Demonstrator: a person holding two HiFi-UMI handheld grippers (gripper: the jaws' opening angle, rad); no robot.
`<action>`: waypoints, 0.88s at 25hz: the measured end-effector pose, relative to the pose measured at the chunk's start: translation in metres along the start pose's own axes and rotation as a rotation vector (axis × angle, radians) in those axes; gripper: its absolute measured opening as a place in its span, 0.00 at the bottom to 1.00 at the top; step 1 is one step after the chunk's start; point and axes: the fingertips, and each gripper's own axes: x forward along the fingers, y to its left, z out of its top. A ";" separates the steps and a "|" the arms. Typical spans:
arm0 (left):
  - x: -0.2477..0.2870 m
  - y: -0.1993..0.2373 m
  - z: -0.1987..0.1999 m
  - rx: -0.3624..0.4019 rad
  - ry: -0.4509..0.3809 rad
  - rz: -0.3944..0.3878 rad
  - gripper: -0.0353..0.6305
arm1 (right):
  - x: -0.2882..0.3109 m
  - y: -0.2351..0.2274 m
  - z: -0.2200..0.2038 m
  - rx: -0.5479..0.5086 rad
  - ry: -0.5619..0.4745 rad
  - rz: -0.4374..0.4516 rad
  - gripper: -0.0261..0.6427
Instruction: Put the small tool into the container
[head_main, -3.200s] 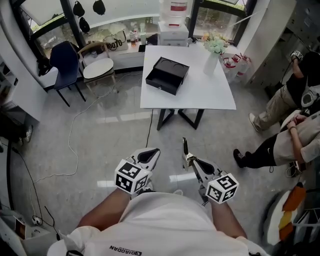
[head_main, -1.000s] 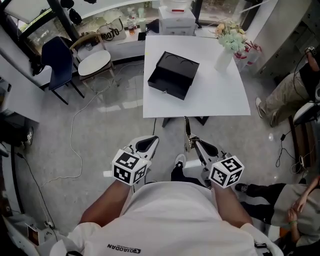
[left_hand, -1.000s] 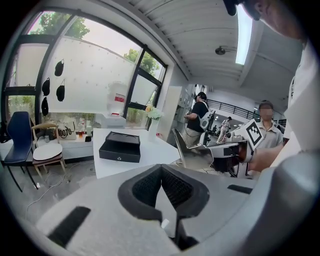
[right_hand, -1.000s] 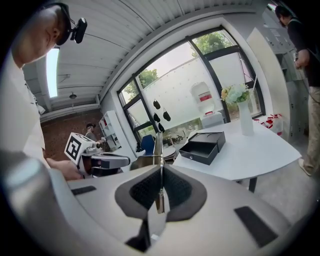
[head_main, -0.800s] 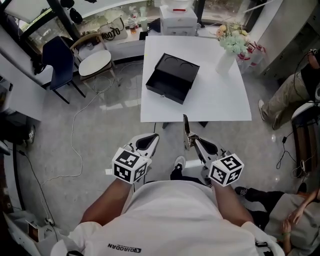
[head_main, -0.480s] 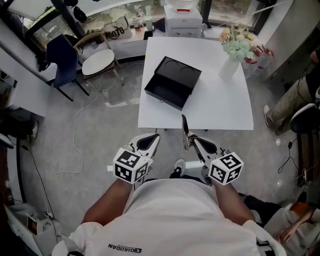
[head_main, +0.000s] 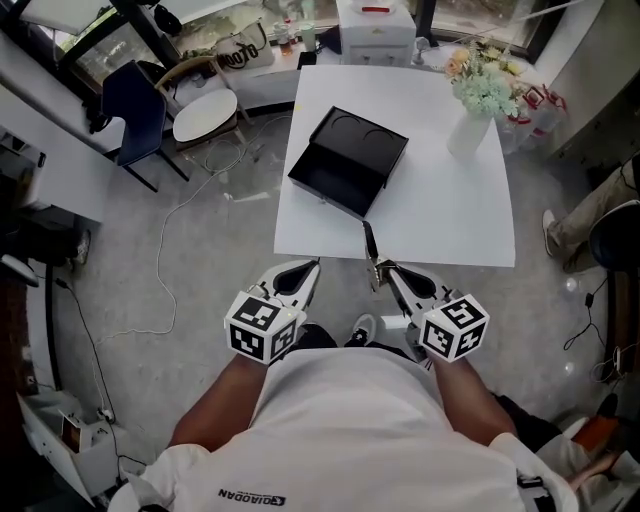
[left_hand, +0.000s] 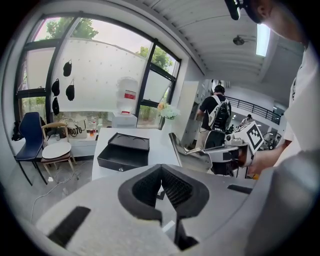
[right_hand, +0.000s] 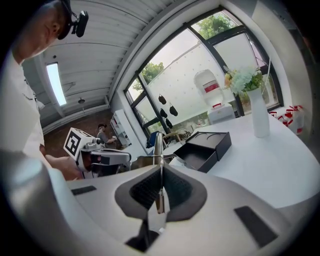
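A black open box (head_main: 349, 160) lies on the white table (head_main: 440, 215) ahead of me, its lid tipped back. My right gripper (head_main: 383, 272) is shut on a thin metal tool (head_main: 369, 243) that sticks forward over the table's near edge. In the right gripper view the tool (right_hand: 158, 142) stands up from the closed pads (right_hand: 160, 172), with the box (right_hand: 205, 147) beyond. My left gripper (head_main: 305, 268) hangs beside it, short of the table; in its own view the pads (left_hand: 161, 167) meet with nothing between them. The box (left_hand: 123, 152) and the tool (left_hand: 176, 145) show there too.
A white vase of flowers (head_main: 470, 130) stands at the table's far right, white boxes (head_main: 375, 20) behind it. A blue chair (head_main: 135, 105) and a round white seat (head_main: 205, 115) stand left of the table, a cable (head_main: 170, 260) trails over the floor. A person's leg (head_main: 590, 220) is at right.
The table and black box have come nearer; the tool's tip now reaches over the table's near edge. Both grippers keep the same pose and grip.
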 end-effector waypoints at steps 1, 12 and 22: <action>0.000 0.000 0.000 -0.001 0.003 0.002 0.07 | 0.001 -0.001 0.000 0.003 0.002 0.001 0.06; 0.012 0.015 0.010 0.022 0.004 -0.025 0.07 | 0.021 -0.006 0.006 0.001 0.000 -0.015 0.06; 0.026 0.058 0.043 0.072 -0.017 -0.065 0.07 | 0.058 -0.012 0.036 -0.042 0.005 -0.073 0.06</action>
